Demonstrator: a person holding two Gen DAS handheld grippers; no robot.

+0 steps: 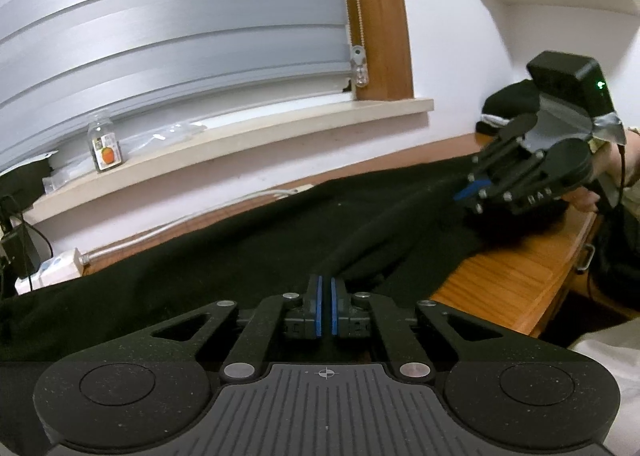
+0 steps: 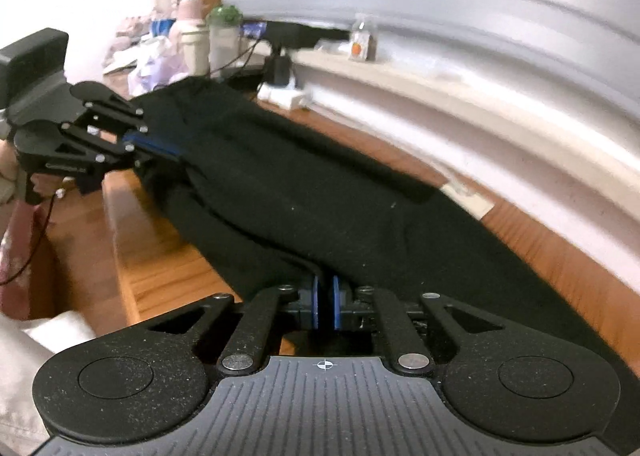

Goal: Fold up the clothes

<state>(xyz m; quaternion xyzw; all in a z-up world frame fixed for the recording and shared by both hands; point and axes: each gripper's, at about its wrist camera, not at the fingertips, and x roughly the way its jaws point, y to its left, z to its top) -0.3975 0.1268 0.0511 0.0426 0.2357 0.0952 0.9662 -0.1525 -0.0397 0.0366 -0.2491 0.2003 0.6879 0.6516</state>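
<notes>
A long black garment (image 1: pixel 248 252) lies stretched along the wooden desk (image 1: pixel 508 280) under the window. My left gripper (image 1: pixel 325 288) is shut on the garment's near edge, and it also shows in the right wrist view (image 2: pixel 160 148) at the far left end of the cloth. My right gripper (image 2: pixel 325 288) is shut on the garment (image 2: pixel 312 192) at its other end, and it shows in the left wrist view (image 1: pixel 470 192) at the right, pinching the cloth. The cloth between the two grippers is pulled into a raised fold.
A windowsill (image 1: pixel 240 136) with a small jar (image 1: pixel 105 146) runs behind the desk. A white power strip (image 1: pixel 52 270) and cable lie at the desk's back. A black bundle (image 1: pixel 508 104) sits at the far right. Bottles and clutter (image 2: pixel 196 40) stand at the desk's left end.
</notes>
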